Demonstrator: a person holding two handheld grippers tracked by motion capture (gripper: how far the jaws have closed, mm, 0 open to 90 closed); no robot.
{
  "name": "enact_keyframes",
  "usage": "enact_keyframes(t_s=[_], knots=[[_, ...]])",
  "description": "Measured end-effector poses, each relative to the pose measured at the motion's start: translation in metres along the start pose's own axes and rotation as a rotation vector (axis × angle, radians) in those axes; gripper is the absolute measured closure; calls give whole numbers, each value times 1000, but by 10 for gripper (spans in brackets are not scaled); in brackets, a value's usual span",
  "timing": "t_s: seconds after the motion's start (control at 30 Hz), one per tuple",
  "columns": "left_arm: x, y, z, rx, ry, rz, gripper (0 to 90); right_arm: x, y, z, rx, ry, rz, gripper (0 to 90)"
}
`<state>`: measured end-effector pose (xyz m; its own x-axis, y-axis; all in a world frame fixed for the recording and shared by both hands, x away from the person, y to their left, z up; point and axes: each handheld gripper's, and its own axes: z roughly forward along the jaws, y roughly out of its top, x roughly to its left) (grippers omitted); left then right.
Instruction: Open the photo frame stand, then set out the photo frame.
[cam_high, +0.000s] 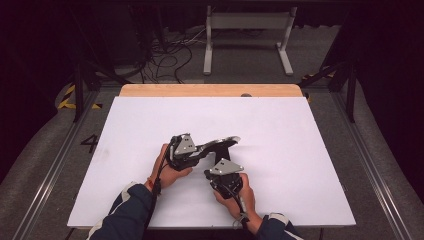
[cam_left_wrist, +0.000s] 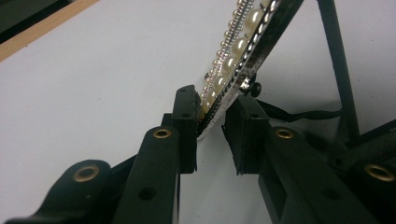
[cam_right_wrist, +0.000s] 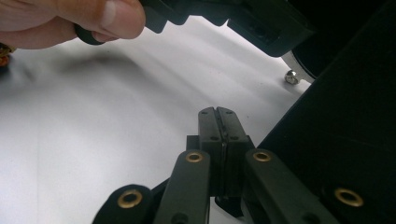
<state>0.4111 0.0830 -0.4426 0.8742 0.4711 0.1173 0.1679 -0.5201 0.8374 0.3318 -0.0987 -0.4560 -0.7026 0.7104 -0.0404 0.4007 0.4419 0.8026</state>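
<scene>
Pearls line a long flat strip (cam_left_wrist: 243, 51) whose near end sits between the narrowed jaws of the left gripper (cam_left_wrist: 212, 123), its length running up and away to the far right. Right gripper (cam_right_wrist: 218, 135), jaws pressed together on nothing, hangs just right of it above the white table (cam_high: 280, 130), the farther of the two.

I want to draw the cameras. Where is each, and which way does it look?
High view: above the person's side, looking forward and down on the white table; forearms show.
Left gripper view: on the left gripper, along its fingers gripping a pearl-trimmed strip.
Right gripper view: on the right gripper, along its shut fingers.
All share the table.
</scene>
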Motion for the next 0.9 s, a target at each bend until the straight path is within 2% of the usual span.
enact_keyframes(t_s=[0.13, 0.2, 0.67, 0.77, 0.9], knots=[[-2, 0, 0, 2, 3, 7, 761, -6, -4, -1, 2, 12, 0, 900], [-2, 1, 1, 1, -1, 8, 764, -9, -5, -2, 2, 16, 16, 900], [-6, 2, 0, 12, -1, 39, 769, -16, -9, -7, -2, 23, 24, 900], [-9, 4, -2, 27, -10, 65, 768, -20, -12, -10, -5, 16, 40, 900], [-12, 6, -1, 28, -20, 78, 768, -26, -14, -14, -4, 14, 54, 900]])
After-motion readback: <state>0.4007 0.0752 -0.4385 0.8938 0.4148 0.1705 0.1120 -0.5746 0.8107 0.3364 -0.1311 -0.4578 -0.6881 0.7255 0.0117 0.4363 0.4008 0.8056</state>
